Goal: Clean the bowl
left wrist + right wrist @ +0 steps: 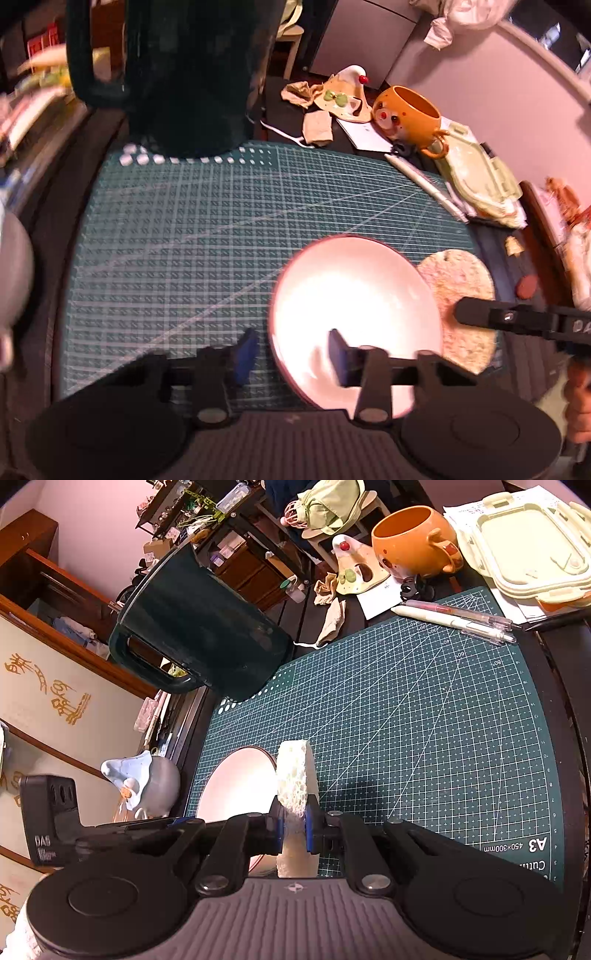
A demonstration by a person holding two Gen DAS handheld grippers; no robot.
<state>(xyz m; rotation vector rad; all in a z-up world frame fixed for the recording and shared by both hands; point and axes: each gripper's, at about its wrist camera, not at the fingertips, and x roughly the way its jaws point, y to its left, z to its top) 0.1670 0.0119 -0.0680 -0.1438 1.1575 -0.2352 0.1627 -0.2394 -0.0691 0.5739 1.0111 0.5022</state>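
The shallow white ceramic bowl with a dark red rim (354,317) lies on the green gridded cutting mat (221,229) at its near edge, and it looks glossy and bare under strong glare. The left gripper (291,356) straddles its left rim with fingers apart, probably to steady it. The right gripper (294,827) is clamped on a pale porous sponge (295,775), just beside the bowl for wiping.

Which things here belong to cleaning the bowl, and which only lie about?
For the job:
bowl
sponge, clamped in the right gripper
left gripper, its fingers astride the bowl's rim

Lying about:
dark jug
orange mug
pens
container lid
cutting mat
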